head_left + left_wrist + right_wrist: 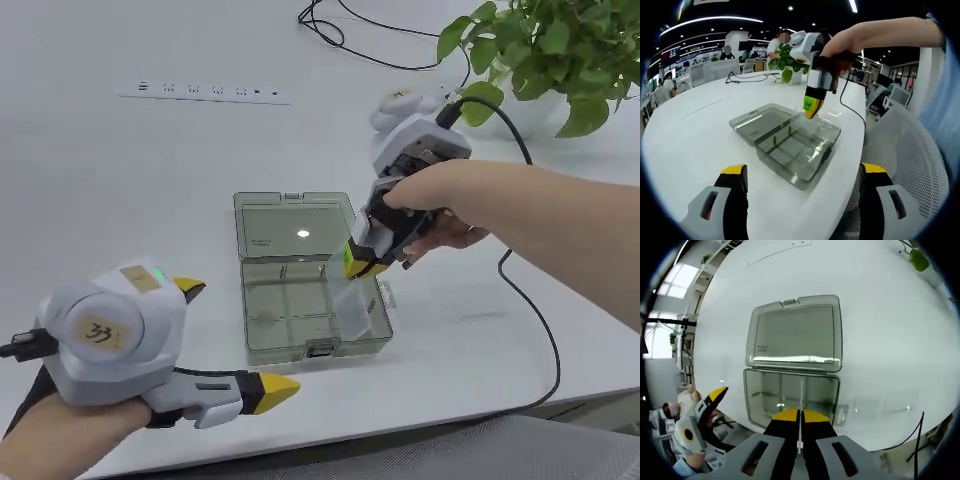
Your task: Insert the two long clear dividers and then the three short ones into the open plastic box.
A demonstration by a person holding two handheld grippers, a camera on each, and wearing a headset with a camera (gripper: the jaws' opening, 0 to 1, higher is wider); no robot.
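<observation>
plastic box [285, 350]: open; it stands on the white table [120, 200] near the front edge; the tray faces the person
lid [290, 225]: folded back and lying flat on the table behind the tray; joined to it along the hinge side
tray interior: thin upright lines cross it in the head view; whether they are fitted dividers or moulded ribs cannot be told
right gripper [362, 265]: held in the person's right hand [440, 200] above the tray's right half; tilted down, yellow tips toward the tray; in the right gripper view [801, 416] the jaws are pressed together on a clear divider
divider [355, 305]: clear sheet; its upper edge is pinched between the right gripper's tips; it hangs into the right part of the tray; seen edge-on as a thin line [801, 400] in the right gripper view; contact with the tray floor cannot be told
left gripper [240, 338]: held in the left hand [60, 430] at the near left, well apart from the plastic box; jaws spread wide with nothing between them [802, 171]
clear piece [840, 415]: lies on the table just beside the tray's right wall
power strip [205, 92]: white; at the far side of the table
plant [550, 40]: green; at the far right
cable [540, 330]: black; runs from the rear of the right gripper across the table to the right edge
</observation>
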